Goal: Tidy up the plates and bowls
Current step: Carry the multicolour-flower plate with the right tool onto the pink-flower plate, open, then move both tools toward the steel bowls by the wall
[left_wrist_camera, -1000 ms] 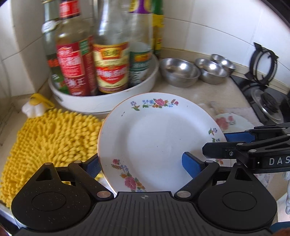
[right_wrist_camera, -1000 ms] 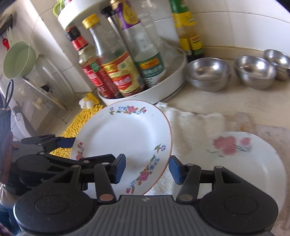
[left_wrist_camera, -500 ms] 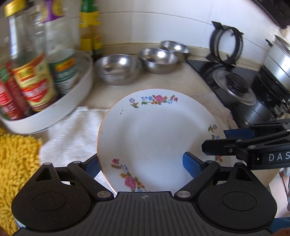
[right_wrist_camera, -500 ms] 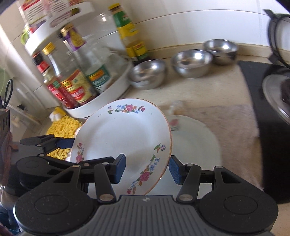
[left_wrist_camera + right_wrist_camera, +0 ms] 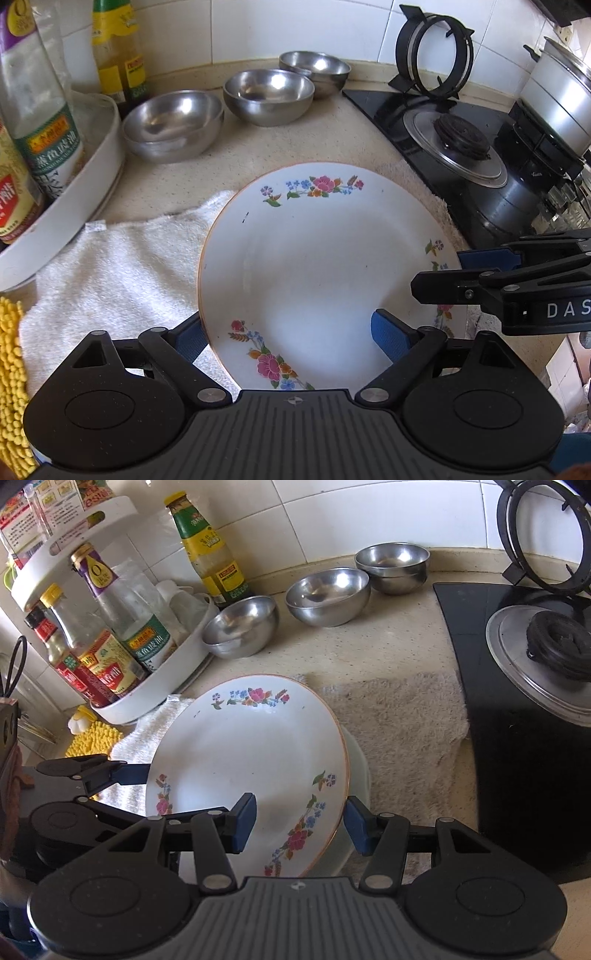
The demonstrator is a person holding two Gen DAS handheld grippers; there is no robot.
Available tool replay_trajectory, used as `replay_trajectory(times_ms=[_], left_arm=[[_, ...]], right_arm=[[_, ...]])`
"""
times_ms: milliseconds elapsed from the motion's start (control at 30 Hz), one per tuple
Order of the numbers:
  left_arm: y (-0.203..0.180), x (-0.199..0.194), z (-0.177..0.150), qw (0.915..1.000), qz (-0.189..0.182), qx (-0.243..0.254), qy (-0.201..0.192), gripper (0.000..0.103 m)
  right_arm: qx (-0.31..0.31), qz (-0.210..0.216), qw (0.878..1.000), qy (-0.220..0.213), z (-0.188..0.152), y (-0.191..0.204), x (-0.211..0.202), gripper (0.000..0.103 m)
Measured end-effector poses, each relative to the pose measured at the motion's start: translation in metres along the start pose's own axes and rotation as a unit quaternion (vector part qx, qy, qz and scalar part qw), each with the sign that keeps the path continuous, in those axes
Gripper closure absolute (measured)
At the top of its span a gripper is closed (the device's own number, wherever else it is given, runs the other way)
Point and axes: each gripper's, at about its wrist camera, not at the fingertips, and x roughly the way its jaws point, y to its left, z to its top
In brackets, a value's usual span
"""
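A white floral plate hangs tilted above the counter, held at its rim from two sides. My left gripper is shut on its near edge. My right gripper is shut on its right edge, and it also shows in the left wrist view as a black arm. A second white plate lies on the towel just under the held one, mostly hidden. Three steel bowls stand in a row near the back wall.
A white turntable rack with several sauce bottles stands at the left. A white towel and a yellow mat lie to the left, a beige towel to the right. The black gas stove, a pot stand and a pot are at right.
Both grippers carried the floral plate rightward, from beside the yellow mat and bottles to above the second plate on the towel. The grip on it has not changed.
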Motion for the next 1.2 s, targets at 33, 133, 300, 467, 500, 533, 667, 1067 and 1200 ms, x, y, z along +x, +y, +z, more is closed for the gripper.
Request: replay_trajectory(times_ms=[33, 133, 300, 467, 500, 533, 667, 1067, 1200], left_arm=[[0.000, 0.002, 0.000, 1.0000, -0.001, -0.001, 0.004, 0.010], [0.002, 0.007, 0.002, 0.9999, 0.006, -0.002, 0.010, 0.015], [0.009, -0.003, 0.016, 0.9997, 0.015, -0.012, -0.015, 0.016], [0.017, -0.003, 0.040, 0.9988, 0.025, -0.030, -0.029, 0.015], [0.019, -0.002, 0.046, 0.9986, 0.026, -0.033, -0.031, 0.015], [0.020, -0.001, 0.053, 0.9984, 0.026, -0.037, -0.033, 0.015], [0.023, 0.009, 0.084, 0.9968, 0.032, -0.064, -0.038, 0.014], [0.037, 0.060, 0.190, 0.9902, 0.101, -0.088, -0.040, 0.013], [0.043, 0.087, 0.220, 0.9908, 0.103, -0.084, -0.026, 0.013]], right_arm=[[-0.002, -0.003, 1.000, 0.001, 0.001, -0.001, 0.001, 0.047], [-0.008, -0.006, 1.000, 0.001, 0.003, -0.007, 0.001, 0.047], [-0.023, -0.009, 0.999, -0.020, 0.015, -0.013, -0.006, 0.047], [-0.026, -0.006, 0.999, -0.028, 0.040, -0.023, -0.004, 0.047], [-0.028, -0.006, 0.999, -0.028, 0.048, -0.025, -0.002, 0.047], [-0.031, -0.007, 0.999, -0.030, 0.058, -0.028, 0.000, 0.047], [-0.034, -0.007, 0.999, -0.041, 0.104, -0.039, 0.012, 0.047], [0.000, 0.024, 1.000, 0.004, 0.201, -0.090, 0.081, 0.047], [0.013, 0.042, 0.999, 0.013, 0.212, -0.102, 0.102, 0.047]])
